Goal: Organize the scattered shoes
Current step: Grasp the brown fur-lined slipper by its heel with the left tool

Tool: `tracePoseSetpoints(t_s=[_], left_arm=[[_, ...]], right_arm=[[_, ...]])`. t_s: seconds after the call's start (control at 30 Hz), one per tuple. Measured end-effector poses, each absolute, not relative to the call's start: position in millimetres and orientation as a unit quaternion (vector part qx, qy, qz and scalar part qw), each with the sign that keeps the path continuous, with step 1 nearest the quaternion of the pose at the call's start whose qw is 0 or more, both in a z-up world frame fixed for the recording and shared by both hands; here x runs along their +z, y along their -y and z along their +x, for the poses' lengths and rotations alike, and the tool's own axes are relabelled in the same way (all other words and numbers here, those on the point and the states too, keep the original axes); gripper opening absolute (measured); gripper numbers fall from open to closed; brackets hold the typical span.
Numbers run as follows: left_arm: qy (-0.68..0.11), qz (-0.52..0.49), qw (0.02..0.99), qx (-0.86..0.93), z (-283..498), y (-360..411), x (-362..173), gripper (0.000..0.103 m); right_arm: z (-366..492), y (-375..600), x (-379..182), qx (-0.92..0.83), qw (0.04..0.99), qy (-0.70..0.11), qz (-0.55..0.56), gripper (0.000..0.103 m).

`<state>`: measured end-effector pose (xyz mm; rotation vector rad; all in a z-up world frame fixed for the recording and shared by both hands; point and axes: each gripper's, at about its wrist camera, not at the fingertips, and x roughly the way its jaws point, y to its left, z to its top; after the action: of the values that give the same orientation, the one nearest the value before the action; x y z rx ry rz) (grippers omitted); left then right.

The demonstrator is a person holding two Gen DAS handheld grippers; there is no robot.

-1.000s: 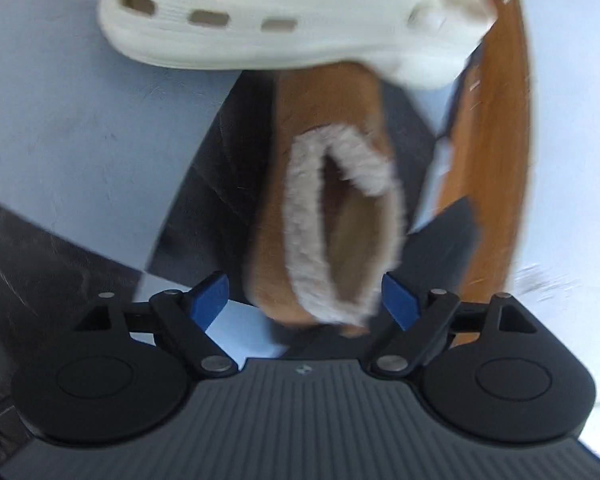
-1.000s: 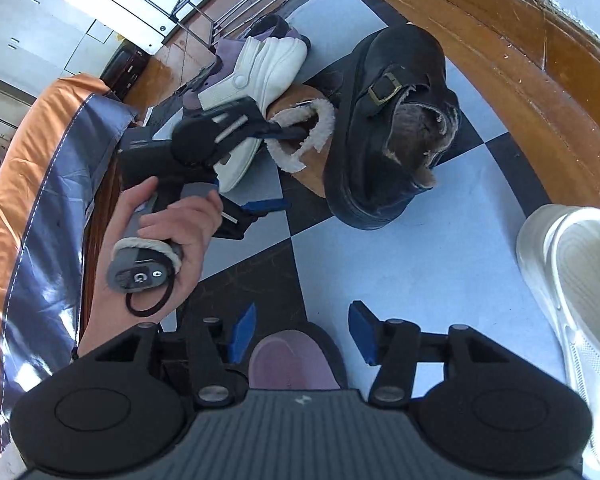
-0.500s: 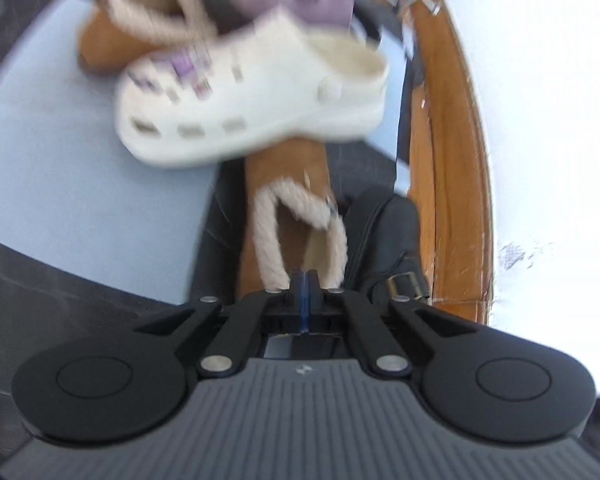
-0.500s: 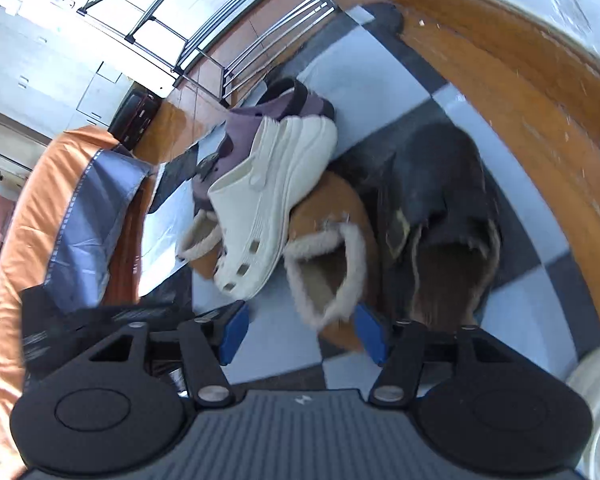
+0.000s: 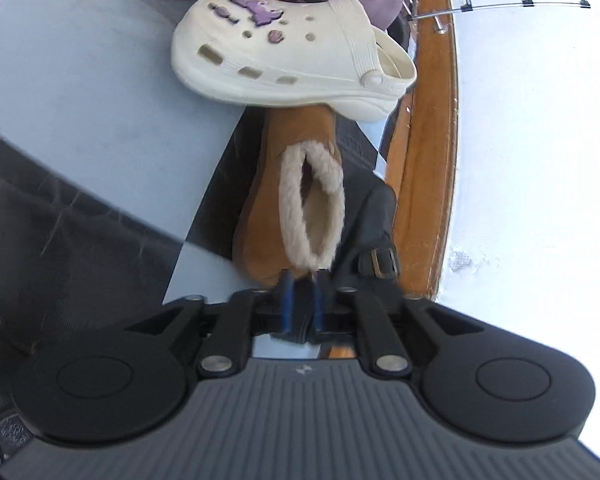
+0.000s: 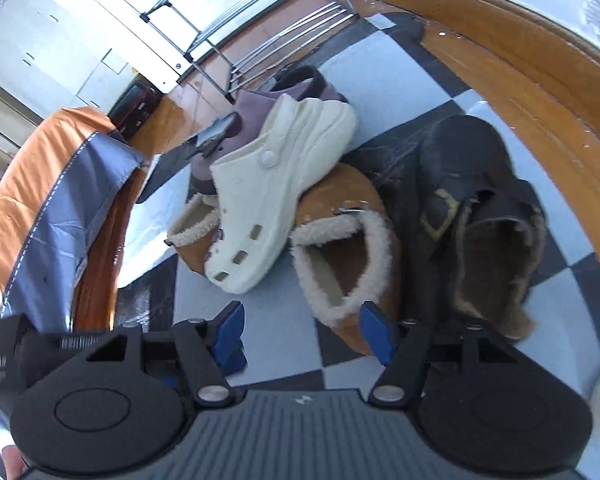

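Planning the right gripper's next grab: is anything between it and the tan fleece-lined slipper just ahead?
Nothing visible: the right gripper is open, the tan slipper directly ahead. The cream clog rests on its toe end only.

The cream clog (image 5: 284,60) is moulded in smooth, slightly glossy foam plastic, while the tan slipper (image 6: 348,256) is made of matt suede edged with rough fleece. The dark clog (image 6: 472,200) is worn matt leather fitted with a dull metal buckle. A polished wooden skirting (image 5: 432,160), glossy floor tiles (image 5: 80,100) and a shiny metal rack (image 6: 260,40) are seen.
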<state>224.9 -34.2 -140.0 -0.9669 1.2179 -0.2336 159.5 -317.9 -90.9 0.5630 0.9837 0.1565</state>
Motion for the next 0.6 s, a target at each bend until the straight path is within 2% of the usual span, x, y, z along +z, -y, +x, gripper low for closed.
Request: tracePoseSetpoints(t_s=[0.1,0.17,0.23,0.43,0.5,0.6], left_arm=[[-0.556,-0.438,0.7,-0.096,248.5,52.6,-156.2,0.054],[-0.57,-0.427,0.697,-0.084,260.0,64.1,-171.0,0.054],[-0.595,-0.386,0.701,-0.066,273.9,81.1,-186.6,0.007],[-0.57,-0.352,0.742,-0.034,258.8,88.9,-173.5,0.005],[-0.572,-0.4,0.716,-0.018,255.4,71.2,-181.4,0.005],[-0.563,-0.429,0.706,-0.005,255.5,44.2,-182.5,0.005]], right_arm=[[156.8,337.1,-89.6,0.066,0.837,-0.467,0.279,0.066],[159.0,346.6,-91.5,0.056,0.835,-0.47,0.282,0.066],[163.1,354.0,-95.7,0.053,0.831,-0.474,0.286,0.066],[175.9,362.2,-110.1,0.05,0.824,-0.48,0.298,0.07],[178.8,363.4,-113.4,0.048,0.821,-0.477,0.31,0.075],[182.5,361.8,-117.5,0.059,0.817,-0.478,0.318,0.074]])
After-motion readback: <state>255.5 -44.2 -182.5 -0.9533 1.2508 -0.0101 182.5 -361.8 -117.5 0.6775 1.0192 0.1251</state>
